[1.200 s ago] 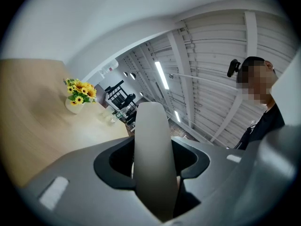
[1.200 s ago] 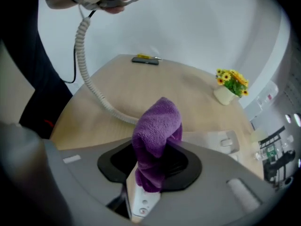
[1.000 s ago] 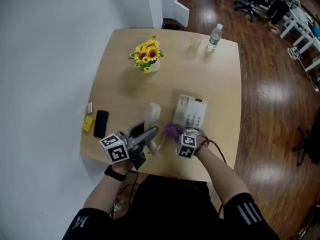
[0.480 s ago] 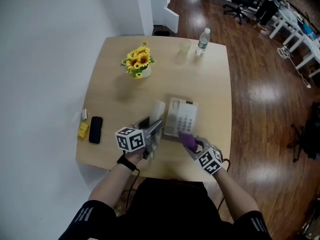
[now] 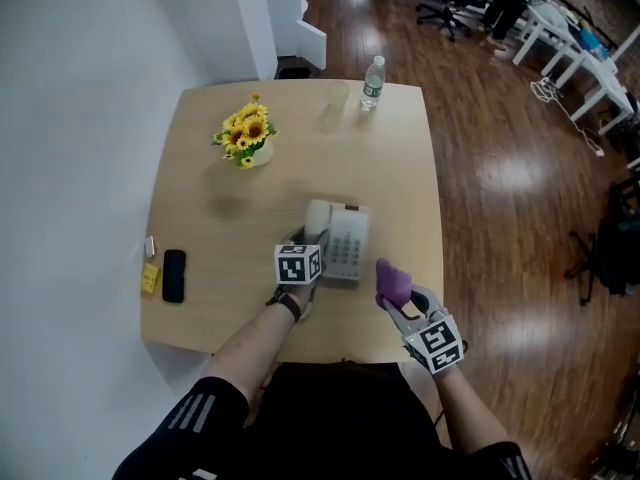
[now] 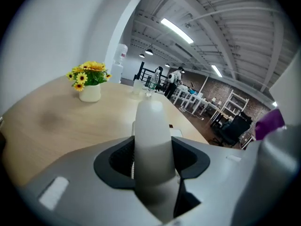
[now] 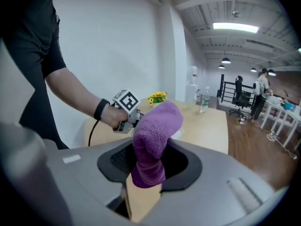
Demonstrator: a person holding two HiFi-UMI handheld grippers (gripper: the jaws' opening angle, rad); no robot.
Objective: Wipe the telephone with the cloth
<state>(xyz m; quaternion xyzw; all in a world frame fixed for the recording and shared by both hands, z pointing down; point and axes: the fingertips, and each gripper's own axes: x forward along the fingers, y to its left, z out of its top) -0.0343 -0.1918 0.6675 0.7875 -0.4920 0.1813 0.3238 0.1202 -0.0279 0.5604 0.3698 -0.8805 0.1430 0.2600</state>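
Right gripper view: right gripper (image 7: 149,173) has its jaws clamped on the purple cloth (image 7: 155,140), held above the table (image 5: 200,218) near the telephone (image 5: 347,243). Left gripper (image 6: 153,173) pinches the white handset (image 6: 151,135) at the phone's left side. Wiping looks about to begin; next, the cloth needs lowering onto the keypad.

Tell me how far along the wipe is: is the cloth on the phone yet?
Done: the right claw is clamped on the purple cloth, and the left claw is shut on the white handset. In hand: the cloth hangs just right of the telephone base, apart from it. Left: the wiping itself; nothing shows whether any surface has been cleaned.
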